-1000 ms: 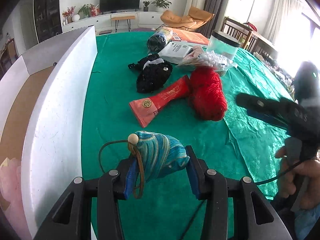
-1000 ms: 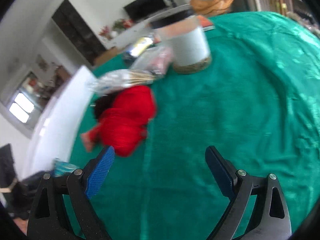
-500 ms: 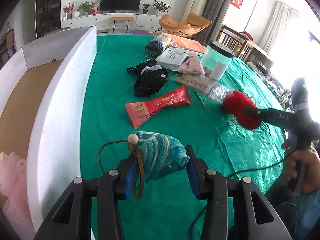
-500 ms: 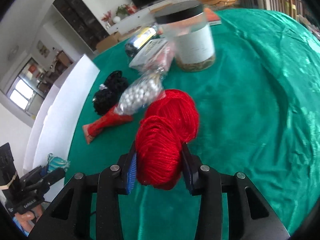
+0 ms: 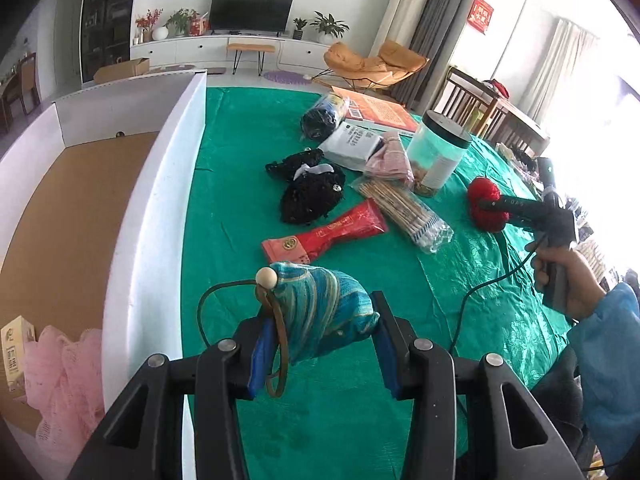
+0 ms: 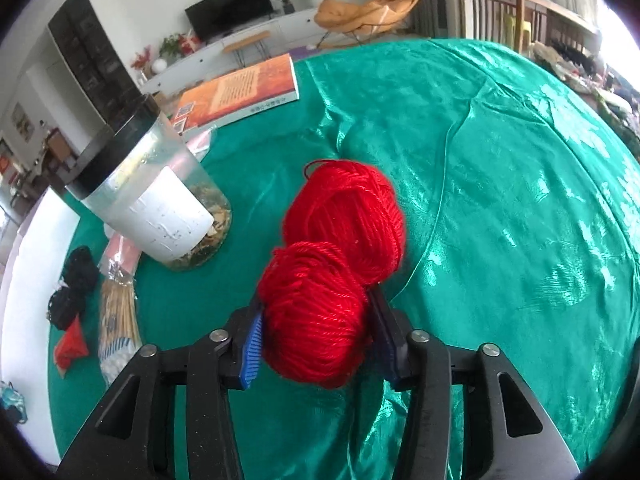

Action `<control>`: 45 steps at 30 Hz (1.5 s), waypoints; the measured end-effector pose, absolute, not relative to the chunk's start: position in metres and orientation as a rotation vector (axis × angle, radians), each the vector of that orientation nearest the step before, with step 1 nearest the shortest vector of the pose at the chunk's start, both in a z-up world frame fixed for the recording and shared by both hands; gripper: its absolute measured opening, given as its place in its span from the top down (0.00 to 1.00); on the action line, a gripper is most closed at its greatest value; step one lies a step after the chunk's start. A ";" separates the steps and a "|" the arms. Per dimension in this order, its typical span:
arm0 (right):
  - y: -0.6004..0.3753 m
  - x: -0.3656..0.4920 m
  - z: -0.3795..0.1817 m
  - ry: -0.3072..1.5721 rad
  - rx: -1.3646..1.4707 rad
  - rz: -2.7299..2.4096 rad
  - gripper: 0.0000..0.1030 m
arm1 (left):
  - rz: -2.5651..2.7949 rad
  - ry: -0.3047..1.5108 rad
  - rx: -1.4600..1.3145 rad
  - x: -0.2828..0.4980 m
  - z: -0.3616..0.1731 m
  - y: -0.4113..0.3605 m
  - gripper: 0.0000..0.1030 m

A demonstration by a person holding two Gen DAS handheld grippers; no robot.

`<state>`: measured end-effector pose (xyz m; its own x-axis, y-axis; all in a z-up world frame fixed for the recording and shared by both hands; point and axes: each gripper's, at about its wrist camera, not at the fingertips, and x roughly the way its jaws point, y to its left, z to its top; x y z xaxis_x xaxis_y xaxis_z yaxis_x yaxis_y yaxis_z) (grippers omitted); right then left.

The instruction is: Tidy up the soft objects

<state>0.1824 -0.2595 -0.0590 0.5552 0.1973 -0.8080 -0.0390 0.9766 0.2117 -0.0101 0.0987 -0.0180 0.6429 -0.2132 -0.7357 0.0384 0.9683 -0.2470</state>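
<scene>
The left gripper (image 5: pixel 324 354) is clamped on a teal pouch (image 5: pixel 326 312), its blue pads pressing both sides, narrowly parted; the pouch's brown cord and wooden bead (image 5: pixel 267 279) hang over the left pad. It hovers over the green cloth (image 5: pixel 248 184) at the near edge of the table, just right of the white box (image 5: pixel 148 216).

Far left, inside the box, a pink mesh puff (image 5: pixel 64 376) lies in the near corner beside a small carton (image 5: pixel 16 352). Right of the box wall, on the cloth, lie a black mesh bundle (image 5: pixel 312 196), a red packet (image 5: pixel 326 236) nearer the camera, a bag of sticks (image 5: pixel 404 210), a white packet (image 5: pixel 354 146) and a pink pouch (image 5: pixel 390 158) farther back. A dark bag (image 5: pixel 322 118) and an orange book (image 5: pixel 378 110) sit at the far side. Right of them stands a jar (image 5: pixel 438 156) with a black lid.

Farther right, the right gripper (image 6: pixel 318 342) has a red yarn skein (image 6: pixel 336 276) between its pads, which touch both sides of the near lobe while the jaws are opening; the far lobe sticks out ahead. From the left wrist view the yarn appears just right of the jar, well apart from the box, with the gripper held by a hand (image 5: pixel 568 280) in a blue sleeve (image 5: pixel 612 360).
</scene>
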 end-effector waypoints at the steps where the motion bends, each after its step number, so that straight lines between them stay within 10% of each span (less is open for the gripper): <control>1: -0.261 0.187 -0.056 0.979 0.194 0.129 0.40 | -0.144 0.862 -0.219 -0.009 -0.018 0.099 0.57; 7: -0.259 0.220 -0.049 1.071 0.198 0.083 0.59 | -0.161 0.859 -0.282 -0.003 -0.010 0.110 0.57; 21: -0.035 0.098 0.113 0.794 0.107 0.725 0.59 | 0.232 0.797 -0.308 -0.069 0.032 0.268 0.57; 23: 0.018 0.070 0.109 0.827 0.115 0.874 0.58 | 0.310 0.827 -0.291 -0.075 0.022 0.281 0.52; 26: 0.077 0.042 0.094 0.879 0.113 1.016 0.32 | 0.383 0.865 -0.322 -0.081 0.008 0.296 0.01; 45: -0.137 0.018 -0.060 0.838 0.017 0.147 0.26 | -0.142 0.818 -0.066 -0.034 -0.007 0.070 0.00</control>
